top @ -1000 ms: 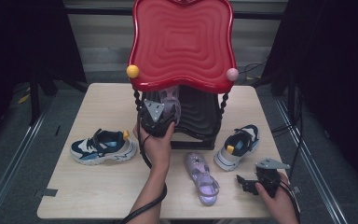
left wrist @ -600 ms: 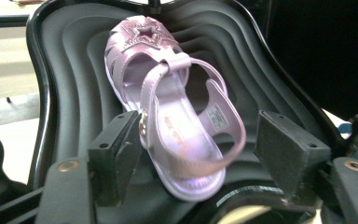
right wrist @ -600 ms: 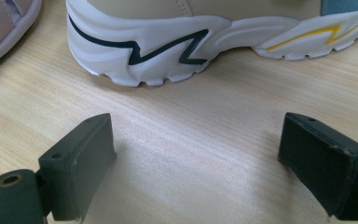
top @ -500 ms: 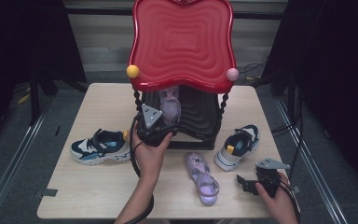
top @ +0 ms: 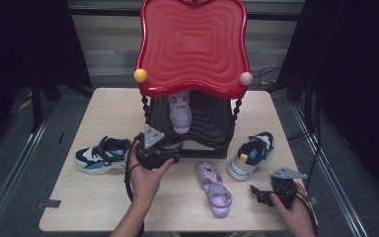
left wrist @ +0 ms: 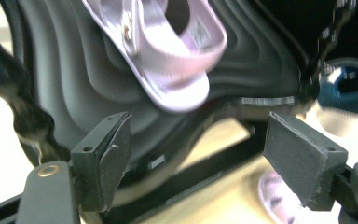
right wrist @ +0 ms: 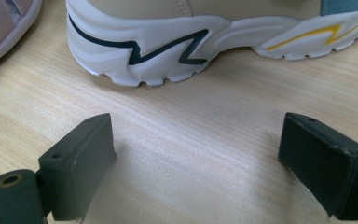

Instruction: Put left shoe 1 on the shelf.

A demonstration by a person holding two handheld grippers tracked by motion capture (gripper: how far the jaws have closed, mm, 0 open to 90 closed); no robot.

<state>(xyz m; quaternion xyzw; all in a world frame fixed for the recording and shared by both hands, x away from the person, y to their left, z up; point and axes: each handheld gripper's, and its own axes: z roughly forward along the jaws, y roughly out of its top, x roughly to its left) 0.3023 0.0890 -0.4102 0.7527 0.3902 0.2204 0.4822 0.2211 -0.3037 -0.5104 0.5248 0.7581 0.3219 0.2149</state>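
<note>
A lilac sandal [top: 180, 112] [left wrist: 168, 60] leans toe-down on the black ribbed shelf [top: 212, 121] of a red-topped rack [top: 193, 47]. My left gripper [top: 173, 146] [left wrist: 198, 135] sits just below and in front of it. Its jaws have just been opening and stand open with nothing between them. The matching sandal [top: 213, 187] lies on the table. My right gripper [top: 256, 193] [right wrist: 196, 140] rests open over bare wood, near the sole of a white and blue sneaker [top: 250, 154] [right wrist: 168, 42].
A blue and white sneaker [top: 101, 155] lies left of the rack on the wooden table [top: 98, 108]. The rack's black base bar [left wrist: 214, 172] and twisted post [top: 145, 106] are close to the left gripper. Cables trail off the right table edge.
The left gripper has let go of the lilac sandal, which stays on the shelf, and has drawn back toward the person and slightly down. The right gripper has not moved.
</note>
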